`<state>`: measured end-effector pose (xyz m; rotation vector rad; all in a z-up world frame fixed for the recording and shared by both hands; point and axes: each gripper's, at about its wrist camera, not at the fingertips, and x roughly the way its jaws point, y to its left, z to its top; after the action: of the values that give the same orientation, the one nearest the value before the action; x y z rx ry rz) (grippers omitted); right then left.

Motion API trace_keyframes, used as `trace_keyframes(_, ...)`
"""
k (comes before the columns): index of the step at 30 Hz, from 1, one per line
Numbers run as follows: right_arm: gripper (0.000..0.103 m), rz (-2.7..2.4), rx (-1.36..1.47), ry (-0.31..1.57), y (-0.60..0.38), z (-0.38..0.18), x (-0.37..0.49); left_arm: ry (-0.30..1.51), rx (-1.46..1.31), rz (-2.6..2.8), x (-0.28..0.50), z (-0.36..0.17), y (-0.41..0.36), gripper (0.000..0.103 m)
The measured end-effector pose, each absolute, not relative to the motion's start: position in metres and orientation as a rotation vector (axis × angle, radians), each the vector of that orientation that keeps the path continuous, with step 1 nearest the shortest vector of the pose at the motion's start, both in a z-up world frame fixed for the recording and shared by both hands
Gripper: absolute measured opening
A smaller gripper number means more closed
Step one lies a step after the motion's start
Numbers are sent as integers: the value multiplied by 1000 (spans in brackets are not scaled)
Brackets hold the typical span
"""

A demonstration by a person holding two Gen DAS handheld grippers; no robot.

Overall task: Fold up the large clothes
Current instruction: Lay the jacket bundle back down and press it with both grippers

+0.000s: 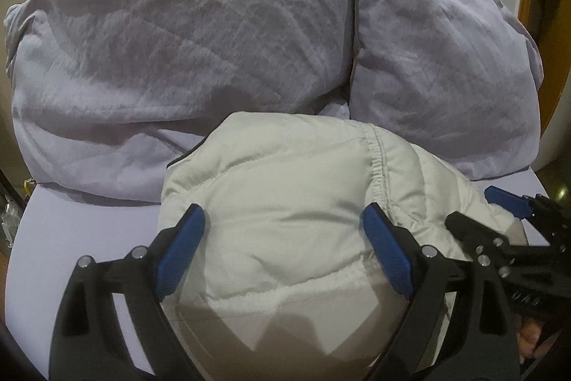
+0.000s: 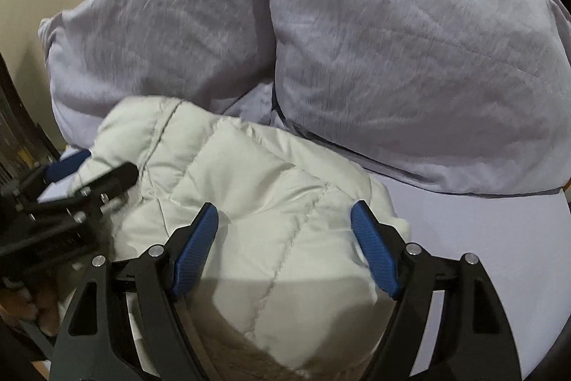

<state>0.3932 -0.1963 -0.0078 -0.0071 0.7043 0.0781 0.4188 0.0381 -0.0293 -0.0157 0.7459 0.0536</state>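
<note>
Here is the white puffer jacket (image 1: 285, 213), bundled into a rounded quilted heap on the lavender bed sheet (image 1: 89, 238), sitting at the near edge of the bed and filling the six o'clock half of both wrist views. In the left wrist view the left gripper (image 1: 283, 231) hangs over the jacket with its jaws spread wide, blue pads on either side of the padded fabric, nothing pinched between them. An elasticated seam runs down the jacket at about one o'clock from that gripper. Over at three o'clock in the same view the right gripper (image 1: 499, 213) comes into frame from the side, just beside the jacket's edge. Switch to the right wrist view and the right gripper (image 2: 285, 231) is likewise poised above the jacket (image 2: 271, 202), jaws spread, the stitched quilting lines showing between the blue pads, no grip taken. At nine o'clock there the left gripper (image 2: 96, 174) shows, blurred, close against the jacket's side. Behind the jacket, from ten to two o'clock, two lavender pillows (image 1: 200, 34) lie side by side, touching each other, with the jacket's far edge just beside them.
</note>
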Motion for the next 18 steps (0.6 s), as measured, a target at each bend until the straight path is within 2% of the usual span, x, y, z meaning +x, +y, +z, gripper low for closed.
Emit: trace_keyframes(18,83,66,27,657,-199,-37,395,718,10,67,421,-50,34,99)
